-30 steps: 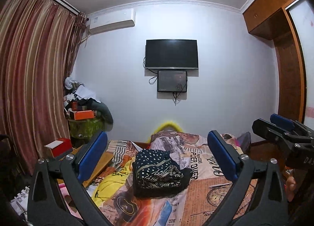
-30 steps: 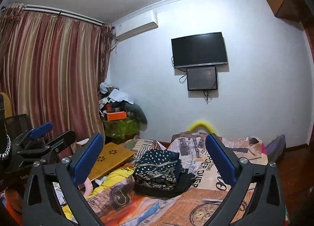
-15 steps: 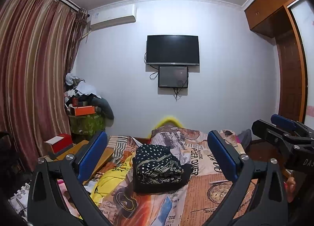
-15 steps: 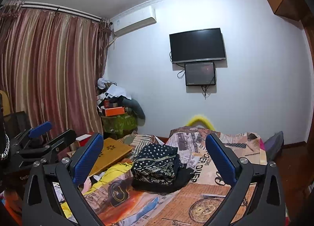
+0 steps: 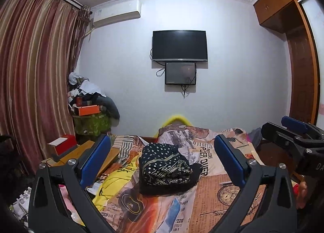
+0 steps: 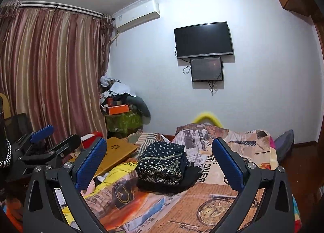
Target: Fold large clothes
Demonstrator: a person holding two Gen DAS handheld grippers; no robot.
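A folded dark garment with white dots and a patterned band (image 5: 165, 164) lies on the printed bedspread (image 5: 212, 184), on top of a black cloth. It also shows in the right wrist view (image 6: 162, 164). My left gripper (image 5: 162, 162) is open and empty, held above the bed short of the garment. My right gripper (image 6: 160, 162) is open and empty, also held back from it. The right gripper shows at the right edge of the left wrist view (image 5: 291, 135); the left gripper shows at the left of the right wrist view (image 6: 46, 143).
A yellow garment (image 5: 115, 180) lies on the bed's left side beside a wooden lap desk (image 6: 115, 154). A cluttered pile with an orange box (image 5: 89, 109) stands by the curtain (image 5: 34, 83). A TV (image 5: 180, 45) hangs on the far wall. A wardrobe (image 5: 297, 50) is at right.
Both views have tilted slightly down and drawn back a little; the bed and folded garment sit slightly higher in frame. The garment has not moved. Both grippers stay open.
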